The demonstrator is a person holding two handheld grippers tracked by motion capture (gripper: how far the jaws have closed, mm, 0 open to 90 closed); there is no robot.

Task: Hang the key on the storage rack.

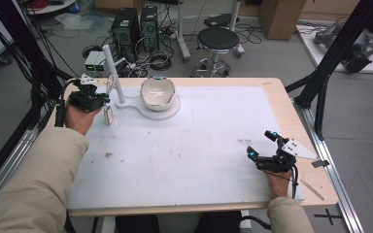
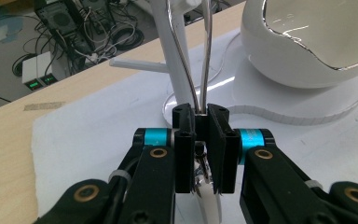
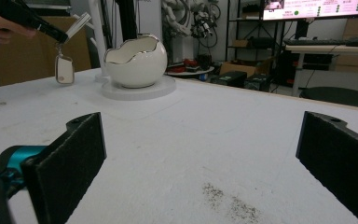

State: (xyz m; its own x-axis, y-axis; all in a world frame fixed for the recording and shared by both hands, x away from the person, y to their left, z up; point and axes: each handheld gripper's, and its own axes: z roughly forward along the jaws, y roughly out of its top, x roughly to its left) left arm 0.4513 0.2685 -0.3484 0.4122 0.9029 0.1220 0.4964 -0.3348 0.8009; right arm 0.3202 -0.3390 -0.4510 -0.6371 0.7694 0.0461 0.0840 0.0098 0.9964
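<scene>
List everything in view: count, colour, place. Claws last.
white egg-shaped ceramic bowl with silver rim: 1, white, far-left part of the table, on the stand's round base.
white plastic stand with upright post: 1, white, far-left, post left of the bowl.
silver wire loop with small white tag: 1, silver and white, hanging from the left claw beside the post.
white foam mat: 1, white, covering most of the table.
light wooden table: 1, pale wood.
black round stool: 1, on the floor beyond the table.
left claw: 1, black, shut on the wire loop.
right claw: 1, black, open, near-right on the mat.
</scene>
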